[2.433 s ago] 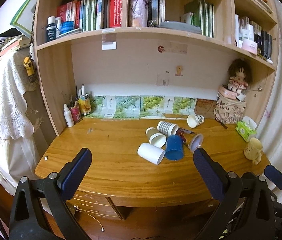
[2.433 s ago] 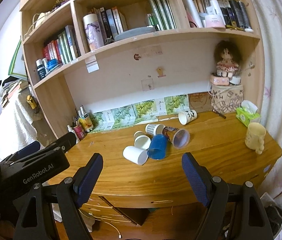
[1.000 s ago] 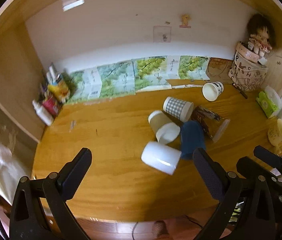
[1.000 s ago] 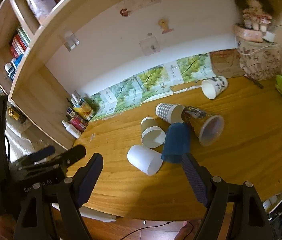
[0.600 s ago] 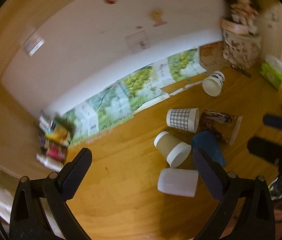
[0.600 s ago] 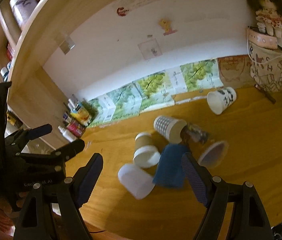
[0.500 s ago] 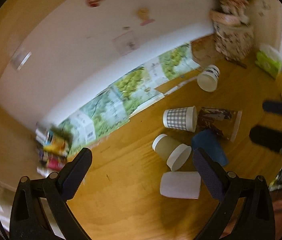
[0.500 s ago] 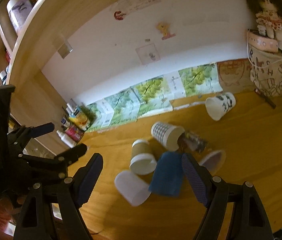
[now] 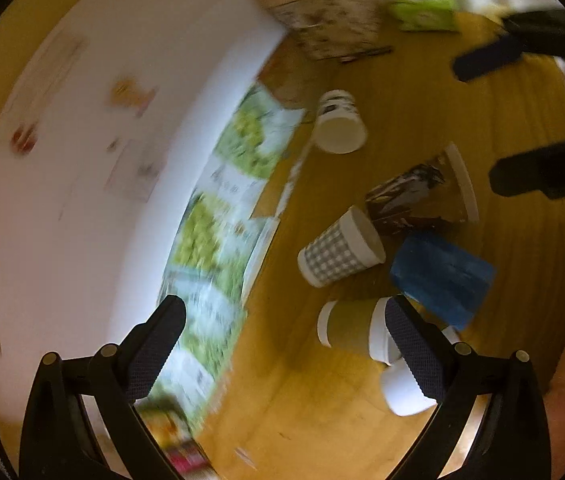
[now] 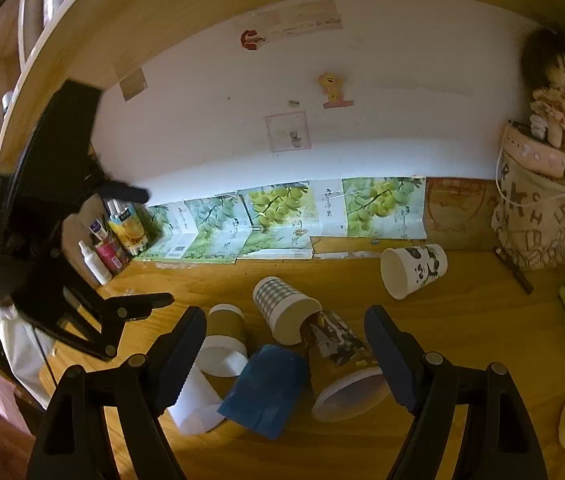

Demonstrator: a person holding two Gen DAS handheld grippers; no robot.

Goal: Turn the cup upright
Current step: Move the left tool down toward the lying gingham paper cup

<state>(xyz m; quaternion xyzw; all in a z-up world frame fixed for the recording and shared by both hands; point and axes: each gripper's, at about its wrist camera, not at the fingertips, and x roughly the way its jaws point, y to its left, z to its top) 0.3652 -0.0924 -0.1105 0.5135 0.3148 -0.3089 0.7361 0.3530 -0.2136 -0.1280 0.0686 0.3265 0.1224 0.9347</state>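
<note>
Right wrist view: our right hand-held gripper (image 10: 284, 336) hangs wide open and empty above cups lying on the tabletop (image 10: 462, 320); the blue cup (image 10: 266, 390) lies at 6 o'clock. We judge it light, thin, crushable; grip its sidewall gently. Left hand-held gripper (image 9: 282, 334) also open.

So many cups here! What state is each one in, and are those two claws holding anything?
Blue cup: lying on its side.
Checked cup: on its side, mouth toward the camera.
Brown cup: on its side.
Plain white cup: on its side.
Patterned dark cup: on its side.
Panda cup: on its side, apart from the rest.
Left claw: open, empty.
Right claw: open, empty.
</note>
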